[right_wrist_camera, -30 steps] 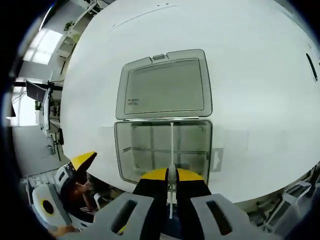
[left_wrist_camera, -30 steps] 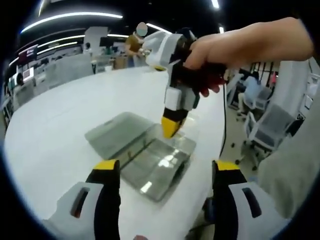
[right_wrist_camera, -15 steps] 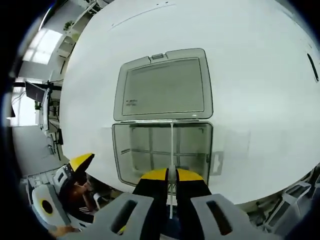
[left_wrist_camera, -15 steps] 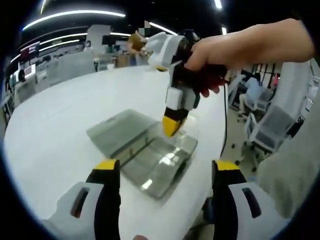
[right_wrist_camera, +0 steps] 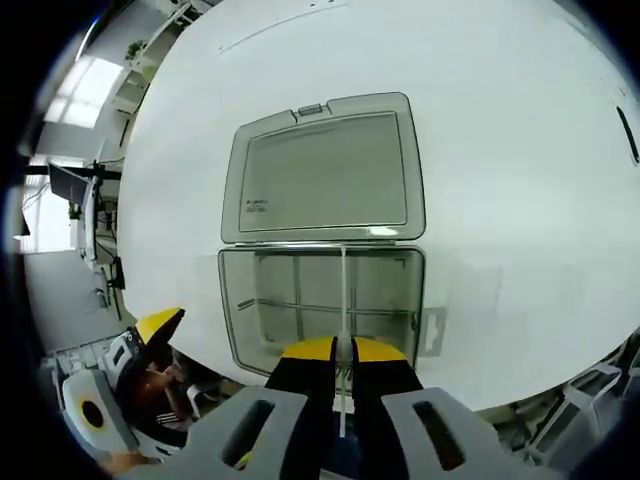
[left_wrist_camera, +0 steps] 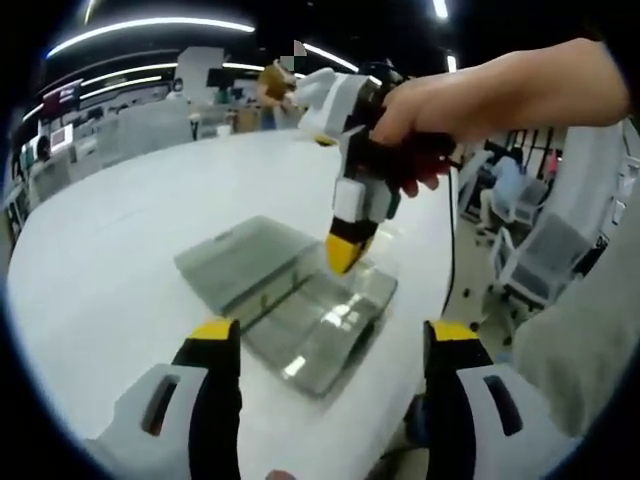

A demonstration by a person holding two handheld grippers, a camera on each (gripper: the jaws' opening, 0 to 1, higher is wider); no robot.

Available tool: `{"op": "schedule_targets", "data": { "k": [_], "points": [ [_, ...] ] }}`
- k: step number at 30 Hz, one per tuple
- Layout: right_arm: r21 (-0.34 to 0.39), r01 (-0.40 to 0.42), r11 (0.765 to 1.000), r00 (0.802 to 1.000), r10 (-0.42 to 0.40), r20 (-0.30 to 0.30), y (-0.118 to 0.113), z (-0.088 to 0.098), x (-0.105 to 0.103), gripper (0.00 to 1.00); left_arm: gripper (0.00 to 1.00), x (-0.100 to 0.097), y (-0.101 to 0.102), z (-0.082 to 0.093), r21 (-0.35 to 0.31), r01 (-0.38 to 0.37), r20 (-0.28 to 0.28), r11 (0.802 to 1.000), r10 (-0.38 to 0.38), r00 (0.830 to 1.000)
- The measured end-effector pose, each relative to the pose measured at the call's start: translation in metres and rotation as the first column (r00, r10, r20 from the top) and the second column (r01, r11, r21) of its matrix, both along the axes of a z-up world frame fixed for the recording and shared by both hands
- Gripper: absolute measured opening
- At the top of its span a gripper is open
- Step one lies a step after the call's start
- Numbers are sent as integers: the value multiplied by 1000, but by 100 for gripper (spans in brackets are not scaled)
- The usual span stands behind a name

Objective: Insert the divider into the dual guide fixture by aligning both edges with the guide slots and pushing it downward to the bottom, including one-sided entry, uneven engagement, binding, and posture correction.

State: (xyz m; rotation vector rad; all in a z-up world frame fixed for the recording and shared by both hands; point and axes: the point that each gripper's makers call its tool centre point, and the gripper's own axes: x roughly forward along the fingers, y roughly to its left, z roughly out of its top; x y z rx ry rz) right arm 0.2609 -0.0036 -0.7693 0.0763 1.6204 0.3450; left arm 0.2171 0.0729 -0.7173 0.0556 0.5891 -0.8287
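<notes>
A clear plastic box (right_wrist_camera: 320, 305) with inner guide ribs lies on the white table (right_wrist_camera: 500, 120), its hinged lid (right_wrist_camera: 325, 170) folded flat behind it. My right gripper (right_wrist_camera: 343, 345) is shut on a thin clear divider (right_wrist_camera: 343, 290), seen edge-on as a pale line running across the box's middle. In the left gripper view a hand holds the right gripper (left_wrist_camera: 343, 252) pointing down over the box (left_wrist_camera: 315, 325) beside the lid (left_wrist_camera: 240, 262). My left gripper (left_wrist_camera: 335, 335) stands open and holds nothing, short of the box. Its yellow tip (right_wrist_camera: 160, 325) shows at the lower left.
The table's edge runs close to the box on the near side. Office chairs (left_wrist_camera: 540, 260) stand beyond that edge to the right, and a person (left_wrist_camera: 272, 85) stands at the far end of the room. A dark slot (right_wrist_camera: 627, 133) marks the table at the right.
The box looks slightly larger in the right gripper view, so the right gripper with the divider has edged closer to it. The left gripper has stayed open and still.
</notes>
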Motion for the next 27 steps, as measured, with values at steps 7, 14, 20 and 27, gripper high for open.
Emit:
{"op": "schedule_targets", "data": {
  "k": [7, 14, 20, 27],
  "points": [
    [-11, -4, 1000, 1000, 4, -10, 0, -1, -4, 0, 72, 1, 2, 0, -3, -5, -2, 1000, 5, 1000],
    [-13, 1, 1000, 1000, -1, -21, 1, -4, -3, 0, 72, 3, 4, 0, -7, -11, -6, 1000, 11, 1000],
    [-16, 0, 1000, 1000, 0, -28, 1, -4, -4, 0, 72, 4, 3, 0, -7, -9, -5, 1000, 9, 1000],
    [-22, 2, 1000, 999, -3, -35, 1, 0, -8, 0, 72, 5, 3, 0, -9, -10, -5, 1000, 10, 1000]
  ]
}}
